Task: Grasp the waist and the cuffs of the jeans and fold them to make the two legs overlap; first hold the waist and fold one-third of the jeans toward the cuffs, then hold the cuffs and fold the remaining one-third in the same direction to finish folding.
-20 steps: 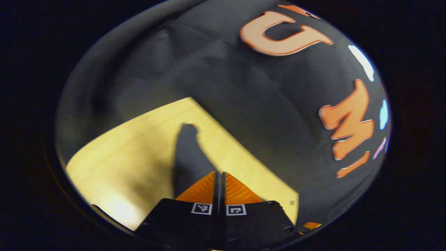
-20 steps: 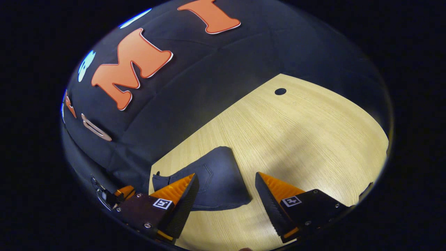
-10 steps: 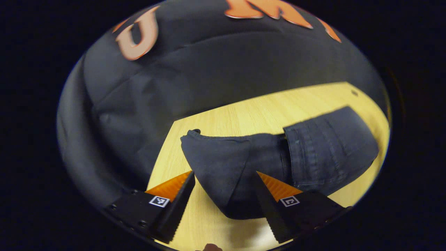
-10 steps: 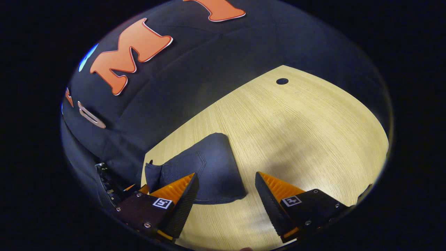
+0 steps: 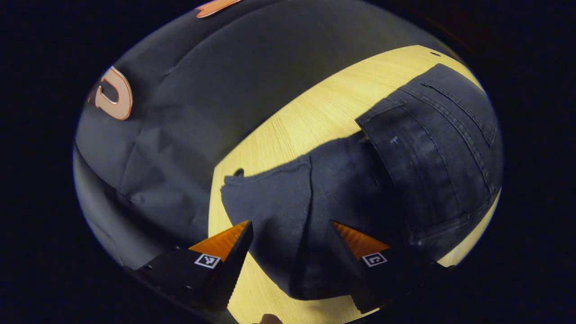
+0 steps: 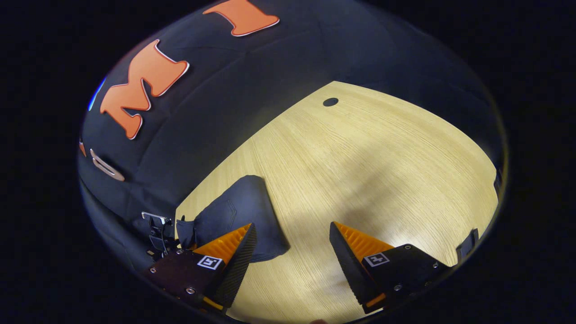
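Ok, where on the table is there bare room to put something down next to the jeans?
In the right gripper view, the wide patch of table between the jeans and the small dark hole is bare, ahead of the open right tool. In the left gripper view it is crowded: the jeans cover most of the wood, leaving a strip along the black cloth wall.
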### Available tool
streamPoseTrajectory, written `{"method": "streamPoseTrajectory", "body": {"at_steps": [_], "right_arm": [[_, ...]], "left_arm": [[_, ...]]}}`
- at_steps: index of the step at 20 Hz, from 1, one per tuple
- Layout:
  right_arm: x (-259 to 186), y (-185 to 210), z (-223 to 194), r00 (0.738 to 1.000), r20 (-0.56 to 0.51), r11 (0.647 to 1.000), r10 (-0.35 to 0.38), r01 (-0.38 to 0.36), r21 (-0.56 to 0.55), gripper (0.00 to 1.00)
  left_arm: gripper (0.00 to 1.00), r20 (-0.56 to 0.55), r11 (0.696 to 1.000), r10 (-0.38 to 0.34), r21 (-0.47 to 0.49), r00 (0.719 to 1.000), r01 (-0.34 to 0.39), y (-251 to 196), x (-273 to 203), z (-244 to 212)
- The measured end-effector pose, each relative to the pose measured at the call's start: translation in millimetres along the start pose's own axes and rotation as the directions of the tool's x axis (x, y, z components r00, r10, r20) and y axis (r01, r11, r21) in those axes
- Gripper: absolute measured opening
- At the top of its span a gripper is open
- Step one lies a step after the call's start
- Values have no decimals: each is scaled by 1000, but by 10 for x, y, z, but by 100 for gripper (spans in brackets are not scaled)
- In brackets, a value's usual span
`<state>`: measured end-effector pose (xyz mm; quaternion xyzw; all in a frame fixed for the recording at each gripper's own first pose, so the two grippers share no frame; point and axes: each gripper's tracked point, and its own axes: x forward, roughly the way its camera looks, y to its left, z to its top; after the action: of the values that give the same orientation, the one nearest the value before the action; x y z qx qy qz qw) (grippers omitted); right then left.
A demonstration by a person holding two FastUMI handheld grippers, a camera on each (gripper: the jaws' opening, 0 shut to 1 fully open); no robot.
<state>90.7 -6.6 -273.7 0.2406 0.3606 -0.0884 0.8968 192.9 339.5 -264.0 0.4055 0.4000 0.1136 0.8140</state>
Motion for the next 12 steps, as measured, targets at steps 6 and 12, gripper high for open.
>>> {"method": "streamPoseTrajectory", "body": {"at_steps": [6,12], "right_arm": [[-43,29,1,1000,7,999,0,0,38,98],[-78,136,-22,1000,14,998,22,-23,59,99]], "left_arm": [[100,-30,991,86,109,996,-83,124,226,131],[9,-25,998,-7,55,1000,9,-186,333,157]]}}
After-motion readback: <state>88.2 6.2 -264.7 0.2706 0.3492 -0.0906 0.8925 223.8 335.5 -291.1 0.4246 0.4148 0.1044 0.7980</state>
